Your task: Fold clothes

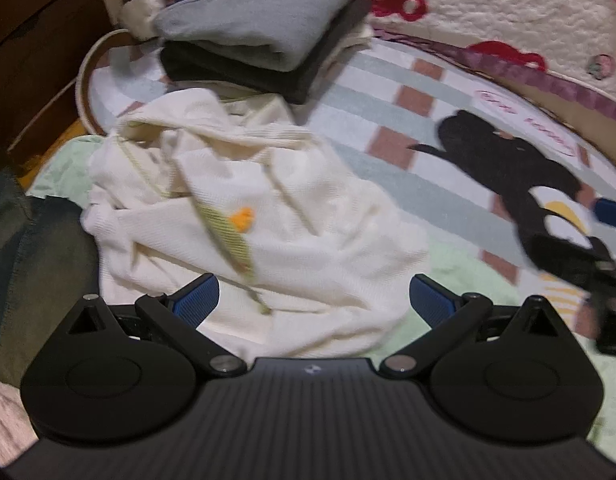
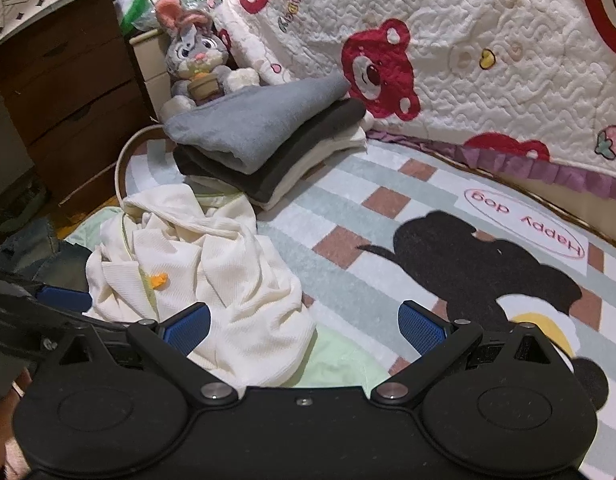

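Both of my grippers sit nearest the lenses: the left gripper [image 1: 313, 298] hangs over the crumpled cream garment [image 1: 244, 232], the right gripper [image 2: 304, 322] over that garment's near hem, where it meets the pale green cloth [image 2: 339, 364] lying under it. Each has its blue pads spread wide with nothing between them, which I take as readiness to pinch two edges and draw the heap flat.

Largest around me is the round striped rug [image 2: 347, 216], serving as my folding surface. Against the bear-print quilt [image 2: 467, 60] stands the folded stack [image 2: 268, 144], grey on dark on cream, set at the rug's far edge, likely to keep finished pieces clear. A plush rabbit [image 2: 196, 52] sits behind it. Smallest is the orange patch [image 2: 159, 279] on the cream garment.

Both tools are tilted down and forward, side by side, the left just left of the right.
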